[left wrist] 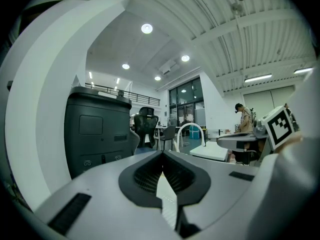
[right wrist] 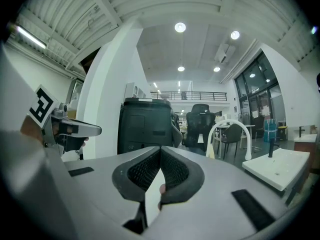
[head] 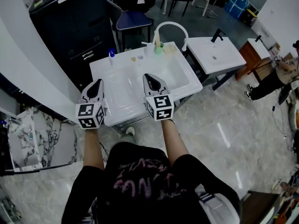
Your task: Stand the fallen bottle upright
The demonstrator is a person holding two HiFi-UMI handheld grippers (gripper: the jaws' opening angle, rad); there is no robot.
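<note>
Showing both tools held near level over the near edge of a white worktop [head: 100,69] w/ sunken basin. L hand-held gripper [head: 97,82]: jaws closed tip to tip, nothing between (left gripper view, [left wrist: 162,154]). R hand-held gripper [head: 146,75]: jaws likewise pressed together, empty (right gripper view, [right wrist: 160,148]). Bottle [head: 111,55], small, clear, blue cap, sits at the worktop's far-left corner, beyond and slightly right of the L tips, apart from both tools; appears upright, but too small to be sure. Green cup [head: 159,49] and arched white faucet [head: 171,27] stand at the far edge, ahead of the R tool.
</note>
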